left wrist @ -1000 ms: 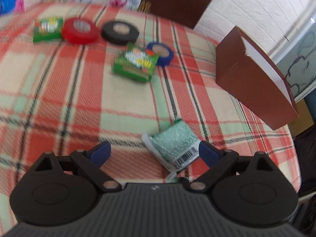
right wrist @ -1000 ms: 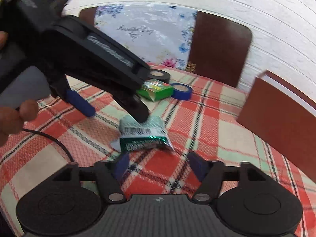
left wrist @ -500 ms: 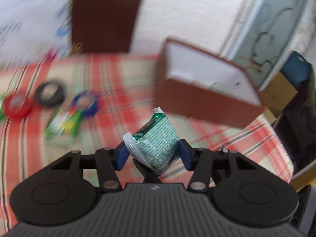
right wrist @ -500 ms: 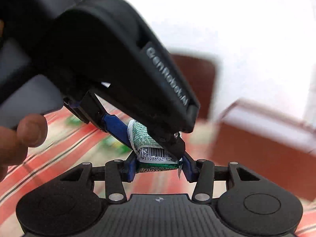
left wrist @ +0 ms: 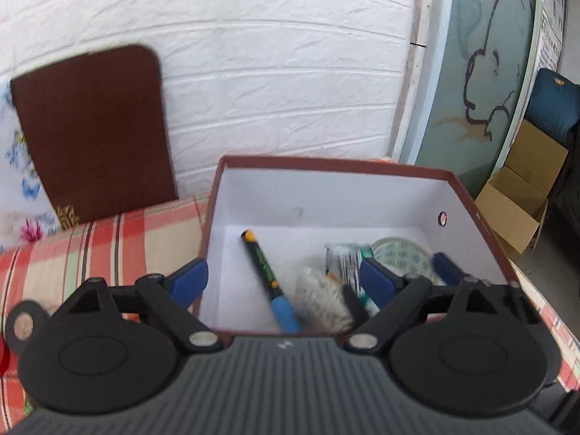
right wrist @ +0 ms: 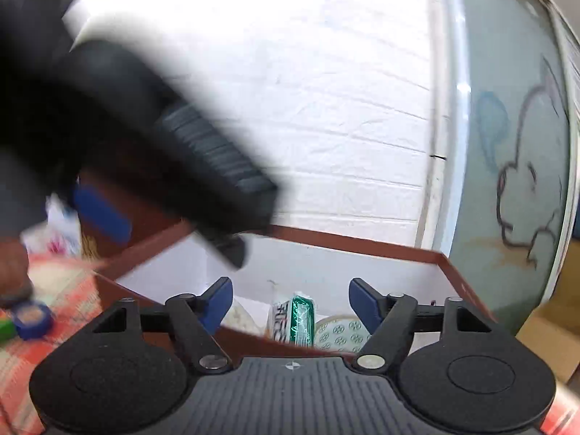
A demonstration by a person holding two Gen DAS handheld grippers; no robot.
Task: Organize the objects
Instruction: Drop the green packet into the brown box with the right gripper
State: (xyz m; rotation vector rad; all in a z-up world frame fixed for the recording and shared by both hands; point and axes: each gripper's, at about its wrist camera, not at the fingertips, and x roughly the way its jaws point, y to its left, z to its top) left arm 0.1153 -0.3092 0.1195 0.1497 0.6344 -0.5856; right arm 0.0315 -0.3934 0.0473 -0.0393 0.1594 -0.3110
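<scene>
A brown box with a white inside (left wrist: 326, 195) stands on the plaid cloth. The green packet (left wrist: 344, 264) lies inside it among a blue-capped marker (left wrist: 268, 279), a whitish brush-like thing (left wrist: 319, 301) and a patterned round disc (left wrist: 402, 253). My left gripper (left wrist: 282, 282) is open and empty, over the box's near left corner. My right gripper (right wrist: 290, 299) is open and empty above the box rim (right wrist: 362, 246); the green packet (right wrist: 297, 319) shows between its fingers, down in the box. The blurred left gripper body crosses the right wrist view at upper left.
A brown board (left wrist: 90, 130) leans on the white brick wall behind the table. A blue tape roll (right wrist: 30, 319) and a green edge lie on the cloth at left. A cardboard carton (left wrist: 518, 203) sits on the floor at right, next to a glass door.
The green packet was lifted from the cloth, held by both grippers, carried over the box and let go. Both grippers opened; the packet now lies in the box.
</scene>
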